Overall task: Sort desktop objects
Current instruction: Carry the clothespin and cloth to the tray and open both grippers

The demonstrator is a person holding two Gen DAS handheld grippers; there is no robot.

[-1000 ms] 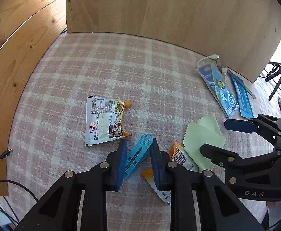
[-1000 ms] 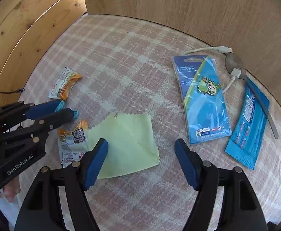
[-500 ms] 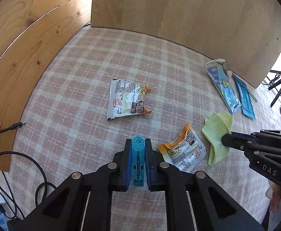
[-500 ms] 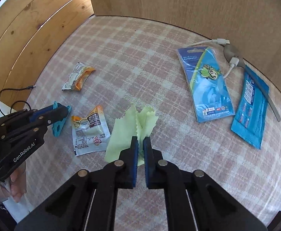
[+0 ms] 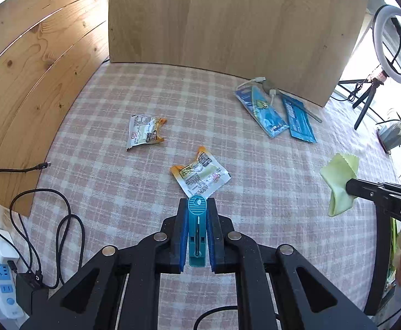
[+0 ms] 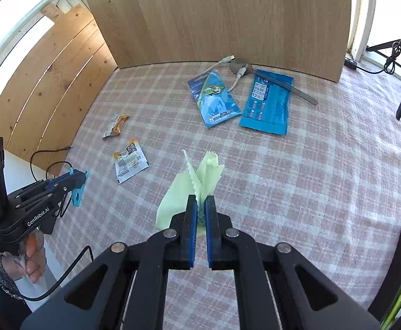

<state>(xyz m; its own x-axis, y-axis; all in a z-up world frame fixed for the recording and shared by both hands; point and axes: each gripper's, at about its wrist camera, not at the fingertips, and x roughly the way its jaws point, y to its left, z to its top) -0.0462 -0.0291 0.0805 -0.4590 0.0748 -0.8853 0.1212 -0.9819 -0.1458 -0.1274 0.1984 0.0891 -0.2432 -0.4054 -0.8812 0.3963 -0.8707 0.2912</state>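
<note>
My left gripper [image 5: 197, 206] is shut on a teal plastic clip [image 5: 197, 220] and holds it above the checked tablecloth [image 5: 118, 192]. It shows from the side in the right wrist view [image 6: 76, 184]. My right gripper [image 6: 199, 203] is shut on a pale green cloth [image 6: 200, 176], lifted off the table; it hangs crumpled in the left wrist view [image 5: 339, 181]. Two orange and white snack packets [image 5: 145, 133] [image 5: 202, 174] lie on the cloth. Two blue packages [image 6: 214, 101] [image 6: 269, 101], a white cable [image 6: 222, 64] and a grey spoon [image 6: 283, 82] lie at the back.
Wooden panels [image 5: 228, 19] wall the table at the back and left. A black cable [image 5: 30, 192], a black adapter and a white power strip [image 5: 2, 272] lie past the left edge. A ring light on a tripod [image 5: 393, 41] and a potted plant stand far right.
Both grippers closed and lifted away from the table. The left took the teal clip, the right took the green cloth, which now hangs crumpled off the surface.
</note>
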